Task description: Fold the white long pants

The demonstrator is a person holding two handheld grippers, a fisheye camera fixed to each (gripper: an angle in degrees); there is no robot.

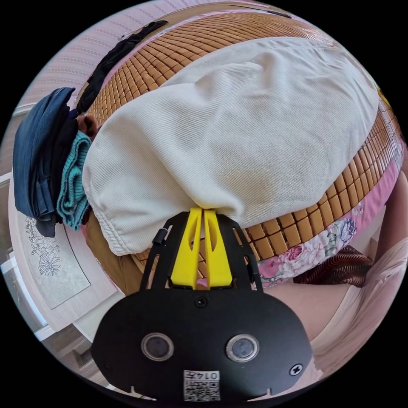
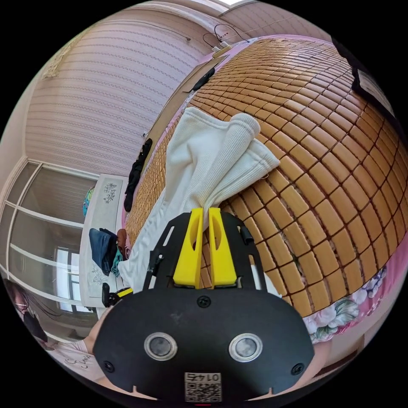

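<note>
I've got both grippers pinching the white pants [image 1: 238,127]: left gripper [image 1: 203,211] clamped on the waist end, right gripper [image 2: 205,211] on the cuffs, cloth bunched just past the fingertips on the bamboo mat [image 2: 323,170]. At least 1 fold remains, I reckon.
</note>
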